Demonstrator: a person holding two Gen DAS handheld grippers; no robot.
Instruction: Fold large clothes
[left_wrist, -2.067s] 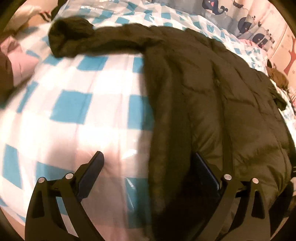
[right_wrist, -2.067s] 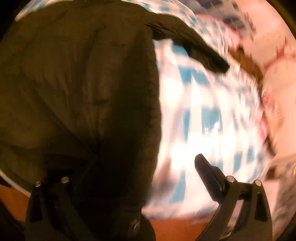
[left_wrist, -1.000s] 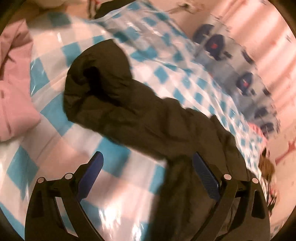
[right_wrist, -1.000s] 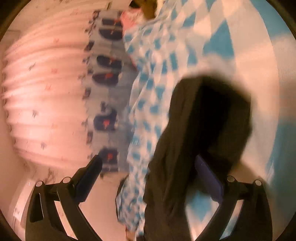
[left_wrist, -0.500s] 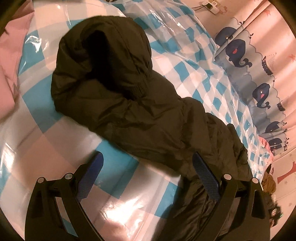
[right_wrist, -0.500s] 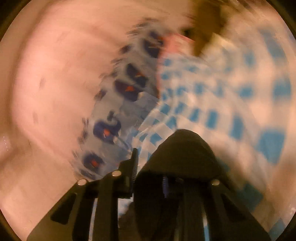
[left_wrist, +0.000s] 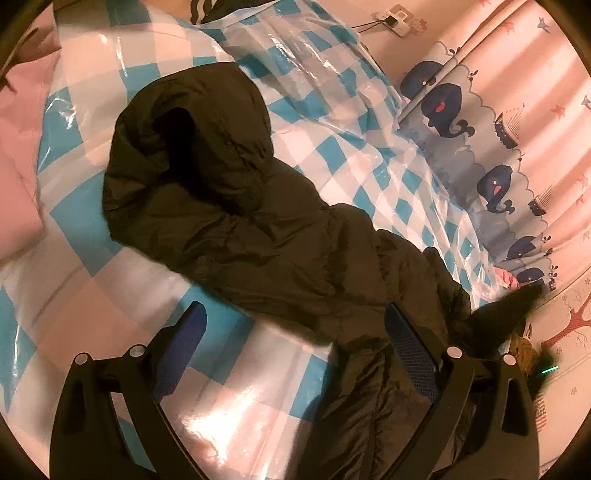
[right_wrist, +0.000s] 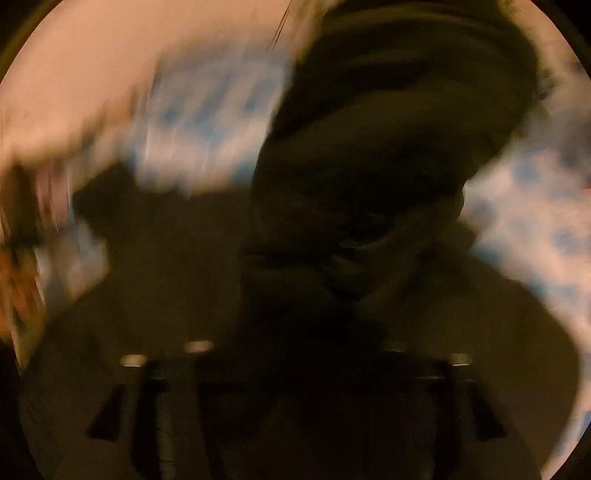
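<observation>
A dark olive quilted puffer jacket is spread across the bed, on a glossy blue-and-white checked plastic cover; its left sleeve is stretched out sideways with the cuff opening turned up, apparently so it can be folded in over the body. The left gripper is held wide over the sleeve's lower edge, nothing pinched between its blue pads. In the badly blurred right wrist view, the right gripper is buried in dark fabric; its jaws have just been opening, though whether cloth is gripped cannot be told.
</observation>
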